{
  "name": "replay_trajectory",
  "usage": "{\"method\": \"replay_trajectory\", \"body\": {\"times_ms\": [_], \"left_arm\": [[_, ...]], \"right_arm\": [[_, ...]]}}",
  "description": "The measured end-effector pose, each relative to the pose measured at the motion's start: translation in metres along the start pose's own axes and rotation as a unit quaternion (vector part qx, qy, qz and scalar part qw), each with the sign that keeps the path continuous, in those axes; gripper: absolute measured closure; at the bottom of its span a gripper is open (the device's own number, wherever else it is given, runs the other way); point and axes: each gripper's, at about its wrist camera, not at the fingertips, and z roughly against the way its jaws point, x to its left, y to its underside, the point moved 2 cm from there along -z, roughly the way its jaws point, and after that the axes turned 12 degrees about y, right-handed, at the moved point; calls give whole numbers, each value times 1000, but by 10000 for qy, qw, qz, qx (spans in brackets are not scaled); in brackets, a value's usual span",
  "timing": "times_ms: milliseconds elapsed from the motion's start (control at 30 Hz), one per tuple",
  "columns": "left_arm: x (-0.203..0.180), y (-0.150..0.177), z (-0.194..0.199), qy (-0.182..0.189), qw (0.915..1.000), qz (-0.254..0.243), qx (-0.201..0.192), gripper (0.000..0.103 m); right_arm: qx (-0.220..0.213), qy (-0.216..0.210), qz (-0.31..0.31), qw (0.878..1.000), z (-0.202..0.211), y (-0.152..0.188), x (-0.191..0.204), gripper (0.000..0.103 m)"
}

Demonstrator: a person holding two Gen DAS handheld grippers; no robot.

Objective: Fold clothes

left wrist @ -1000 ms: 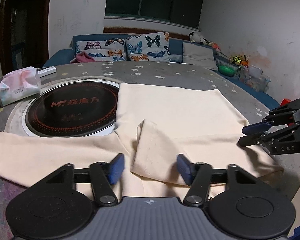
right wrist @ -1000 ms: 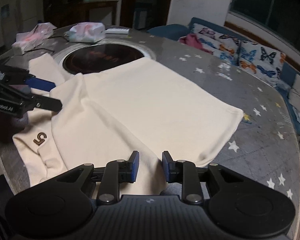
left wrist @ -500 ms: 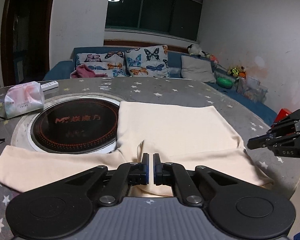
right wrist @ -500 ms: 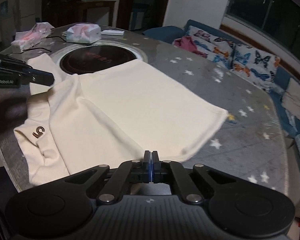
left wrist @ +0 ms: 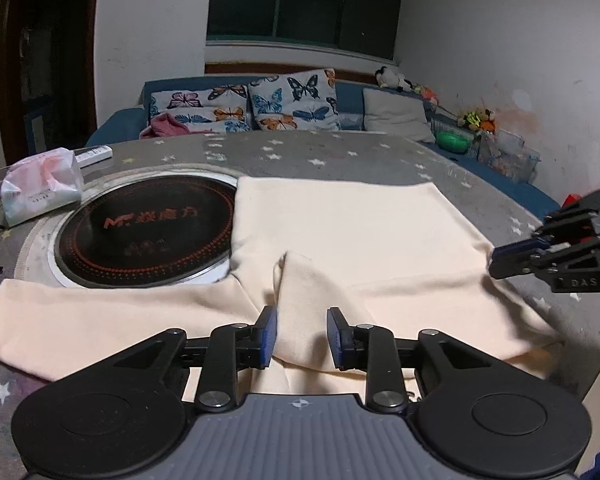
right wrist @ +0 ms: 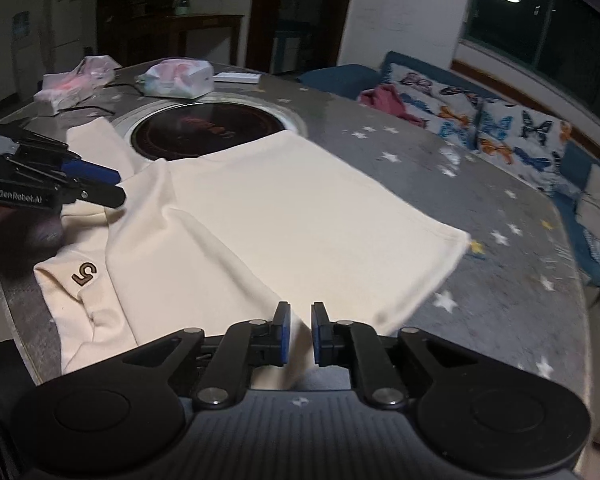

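Cream cotton long-sleeved top (left wrist: 352,236) spread flat along near edge of grey star-printed round surface (left wrist: 340,156), long axis edge-parallel; left gripper (left wrist: 299,334) opening over folded sleeve, right gripper (right wrist: 299,332) opening over hem corner, neither pinching cloth.

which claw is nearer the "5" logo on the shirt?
Left. The left claw hangs just above and beside the logo near the shirt's collar end, jaws opening on nothing. The right claw is at the opposite side edge, also opening.
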Motion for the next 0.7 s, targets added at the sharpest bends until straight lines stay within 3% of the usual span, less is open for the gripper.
{"method": "replay_trajectory", "body": {"times_ms": [100,167,267,600,700], "left_arm": [[-1,2,-3,-20,10000,-83,18,76],[-2,2,-4,-14,9999,-142,0,94],[-4,2,-3,4,9998,-201,-27,100],[7,2,-3,-282,9995,102,67,101],[6,-3,1,-279,9995,116,-2,99]], "right_arm": [[141,-97,99,9998,-11,0,3,91],[183,-185,102,9996,-14,1,3,94],[178,-164,57,9997,-9,2,0,101],[170,444,-156,9987,9,19,-20,103],[20,410,-303,9987,14,16,-16,99]]}}
